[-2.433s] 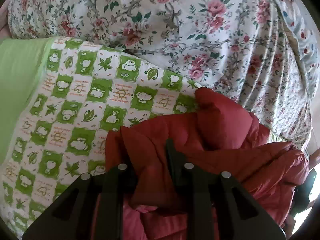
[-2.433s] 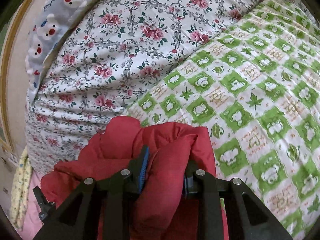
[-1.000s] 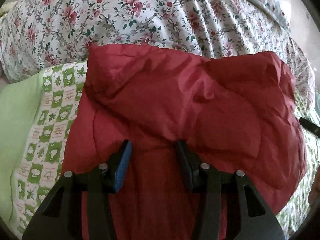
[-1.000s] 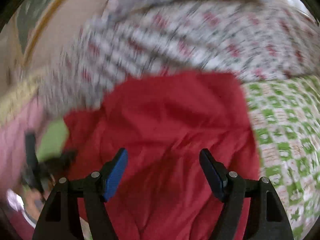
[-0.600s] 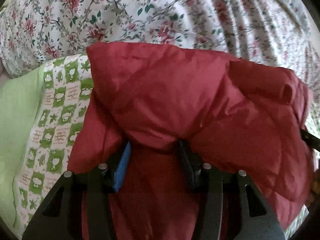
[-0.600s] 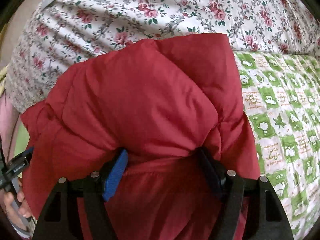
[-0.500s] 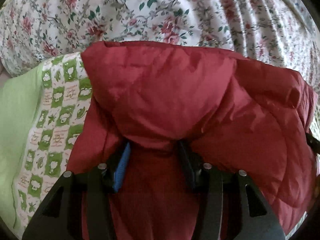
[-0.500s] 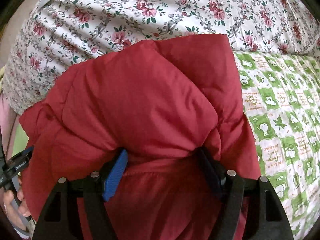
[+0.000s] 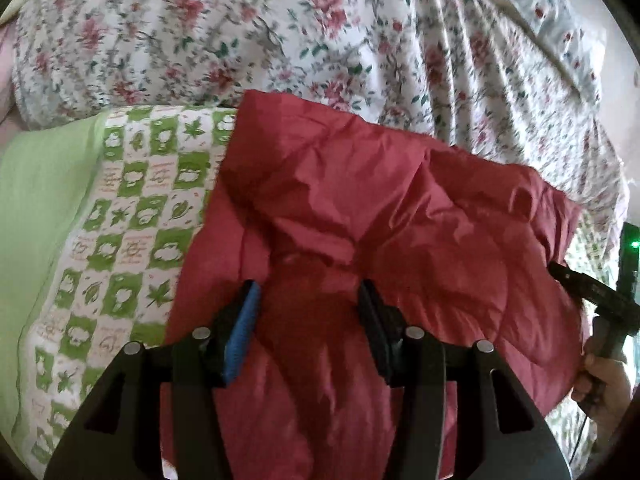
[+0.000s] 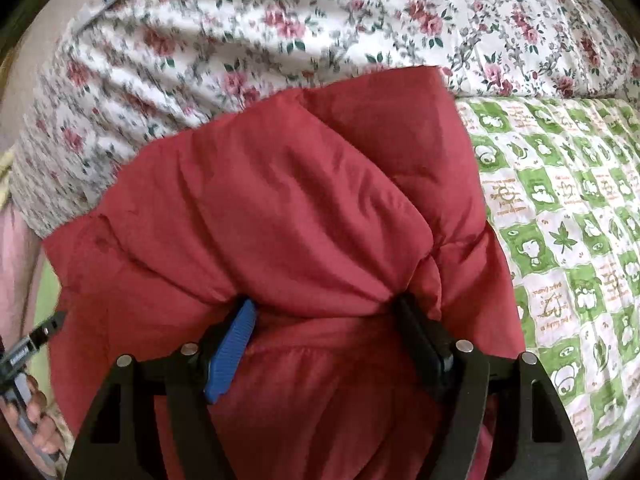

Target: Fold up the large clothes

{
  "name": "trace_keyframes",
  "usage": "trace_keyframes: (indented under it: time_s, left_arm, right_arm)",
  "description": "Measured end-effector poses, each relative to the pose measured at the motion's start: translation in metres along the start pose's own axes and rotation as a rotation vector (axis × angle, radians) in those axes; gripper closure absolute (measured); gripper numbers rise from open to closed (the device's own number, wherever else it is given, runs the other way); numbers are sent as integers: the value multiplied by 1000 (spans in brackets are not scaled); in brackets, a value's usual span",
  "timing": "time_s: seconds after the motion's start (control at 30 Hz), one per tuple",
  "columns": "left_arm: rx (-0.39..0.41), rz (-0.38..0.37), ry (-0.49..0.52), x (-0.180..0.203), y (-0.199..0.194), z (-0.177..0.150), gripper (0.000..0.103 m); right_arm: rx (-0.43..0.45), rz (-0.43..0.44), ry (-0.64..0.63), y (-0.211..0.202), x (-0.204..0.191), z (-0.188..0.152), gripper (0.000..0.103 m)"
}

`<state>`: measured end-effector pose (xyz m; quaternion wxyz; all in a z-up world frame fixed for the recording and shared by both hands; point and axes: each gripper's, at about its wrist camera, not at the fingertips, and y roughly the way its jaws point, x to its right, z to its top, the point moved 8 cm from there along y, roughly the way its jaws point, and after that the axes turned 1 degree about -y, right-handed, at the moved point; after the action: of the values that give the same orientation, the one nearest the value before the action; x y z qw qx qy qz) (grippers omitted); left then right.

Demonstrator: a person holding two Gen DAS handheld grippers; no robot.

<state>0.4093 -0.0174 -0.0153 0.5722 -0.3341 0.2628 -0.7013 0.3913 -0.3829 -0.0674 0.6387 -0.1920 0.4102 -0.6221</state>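
The red padded jacket point(image 9: 392, 216) lies on the bed as a thick bundle, doubled over on itself at least once, its far edge up against the floral quilt point(image 9: 280, 28) and its body resting on the green-checked sheet point(image 9: 132, 216). So a first fold looks done, though the layers are puffy and uneven, with a rumpled corner toward the right in the left wrist view; squaring the edges, pressing it flat and perhaps one more fold seem to be left

The left hand-held gripper point(image 9: 308, 312) is clamped on a gathered wad of the jacket's near edge, fabric bulging over both pads. The right hand-held gripper point(image 10: 324, 328) grips a wider bunch of the same garment point(image 10: 280, 208) in the same way, jaws standing further apart. Each appears at the rim of the other's view, at opposite ends of the bundle, with a hand point(image 9: 600, 384) around the handle

Room to move: the quilt rises like a wall just behind the jacket, so nothing can be pushed further away. The checked sheet point(image 10: 560, 220) is open on the right of the right view, and a plain green cloth point(image 9: 36, 208) lies beyond it on the left of the left view
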Motion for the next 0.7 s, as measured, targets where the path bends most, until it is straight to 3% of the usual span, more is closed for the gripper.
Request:
trace_keyframes:
  time_s: [0.13,0.23,0.37,0.47,0.57,0.7]
  left_arm:
    - [13,-3,-31,-12,-16,-1,51]
    - [9,20,-68,-30,-21,-1,40]
    - [-2,31,-120,-55,-18,-8,40]
    - [-24,-6,-176,-68,-14,-15,39]
    - [-36,-40,-221,-77,-12,-19,31]
    - [-57,-94,-249,-77,-9,-22,30]
  right_arm:
    - [29,39,45,-24,4,-3,28]
    - [54,74,73,-47,12,-6,28]
    - [60,102,113,-66,29,-12,27]
    - [56,102,143,-74,41,-16,24]
    - [57,97,170,-79,54,-19,22]
    - [35,120,197,-79,66,-31,21]
